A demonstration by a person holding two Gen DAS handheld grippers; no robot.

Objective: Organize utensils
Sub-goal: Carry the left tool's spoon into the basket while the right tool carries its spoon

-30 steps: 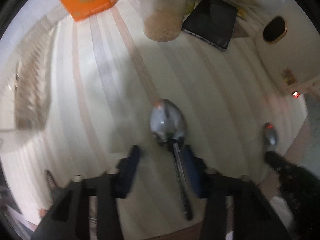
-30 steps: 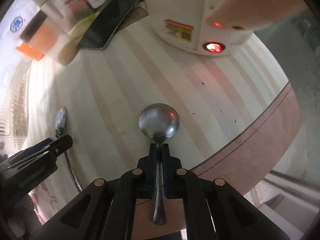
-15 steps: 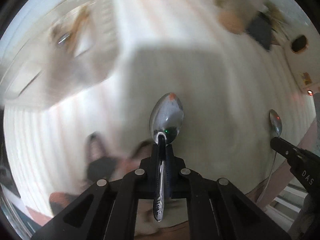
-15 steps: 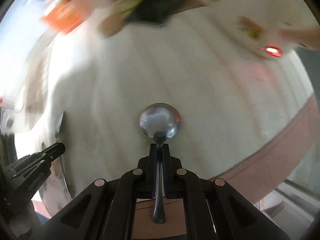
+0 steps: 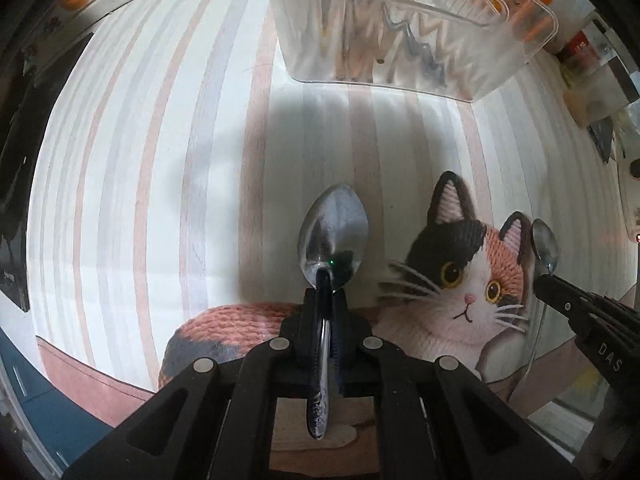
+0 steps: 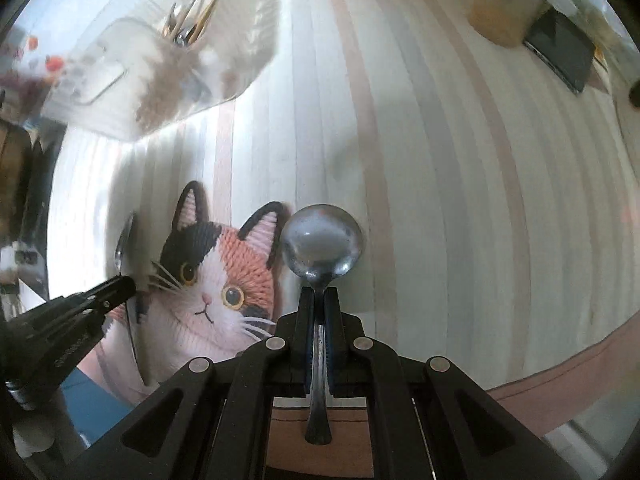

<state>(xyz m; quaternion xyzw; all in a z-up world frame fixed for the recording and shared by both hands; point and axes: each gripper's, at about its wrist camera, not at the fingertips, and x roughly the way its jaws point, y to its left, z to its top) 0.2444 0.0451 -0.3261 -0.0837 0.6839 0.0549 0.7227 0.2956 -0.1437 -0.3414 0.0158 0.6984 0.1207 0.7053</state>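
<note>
Now two spoons: left gripper (image 5: 325, 296) clamps pointed spoon (image 5: 334, 236); right gripper (image 6: 319, 300) clamps round spoon (image 6: 322, 242).

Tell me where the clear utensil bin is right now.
The clear utensil bin stands on the striped table at the top of the left wrist view, beyond the cat mat; in the right wrist view it sits upper left.

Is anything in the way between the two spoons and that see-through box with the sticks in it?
Nothing visible blocks them. The left gripper holds a pointed spoon and the right gripper a round spoon. Between them and the clear box lies only bare striped table. The cat mat lies flat, under the spoons.
</note>
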